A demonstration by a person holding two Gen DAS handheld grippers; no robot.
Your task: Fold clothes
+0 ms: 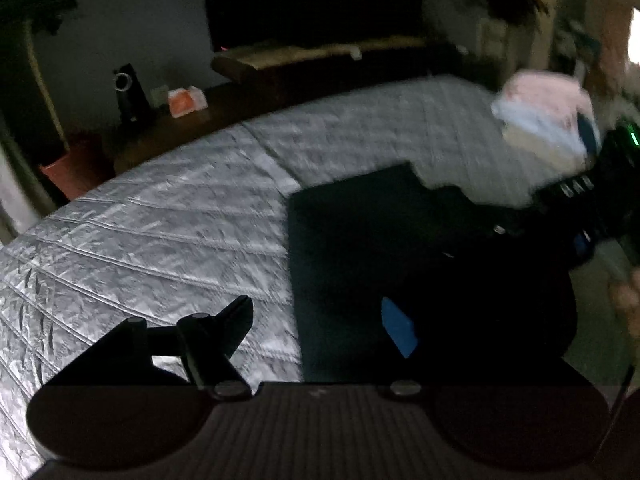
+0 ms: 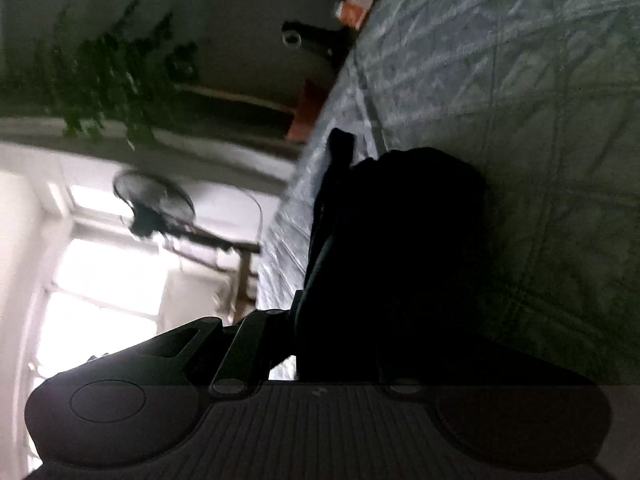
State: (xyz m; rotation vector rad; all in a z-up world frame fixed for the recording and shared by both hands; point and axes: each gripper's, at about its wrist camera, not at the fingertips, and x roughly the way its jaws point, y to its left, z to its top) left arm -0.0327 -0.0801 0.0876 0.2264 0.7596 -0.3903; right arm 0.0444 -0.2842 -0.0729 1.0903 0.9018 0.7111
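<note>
1. Bedspread: grey quilted bedspread (image 1: 160, 220) fills most of both views; the room is dim and both pictures are motion-blurred.
2. Task item: dark garment (image 1: 400, 248) lies on the bedspread, right of centre in the left wrist view. Its near-left part is flat with straight edges. Its right side is lost in shadow.
3. Left gripper (image 1: 320, 320): tongs spread, angled down over the bed. One finger is over bare quilt. The blue-padded finger (image 1: 398, 328) is over the garment's near edge. Nothing is pinched; cannot tell if the pad touches the cloth.
4. Right gripper (image 2: 340, 320): view is rolled sideways, with the bed running up the right of the picture. Tongs pressed nearly together, pinching a bunched fold of the dark garment. The cloth rises in a dark mound straight off the fingertips. The far finger is hidden in the black.
5. In the left wrist view, the right gripper's body sits at the right edge by the garment, with a green light on it. A hand (image 1: 628, 300) shows blurred just below it.
6. Stack of folded clothes (image 1: 548, 120), pink, white and blue, sits on the bedspread's far right, apart from the dark garment.
7. Background: dark TV screen (image 1: 312, 0), orange box (image 1: 186, 100), black speaker-like device (image 1: 128, 92), standing fan (image 2: 154, 204), bright window (image 2: 100, 280), leafy plant (image 2: 112, 72).
</note>
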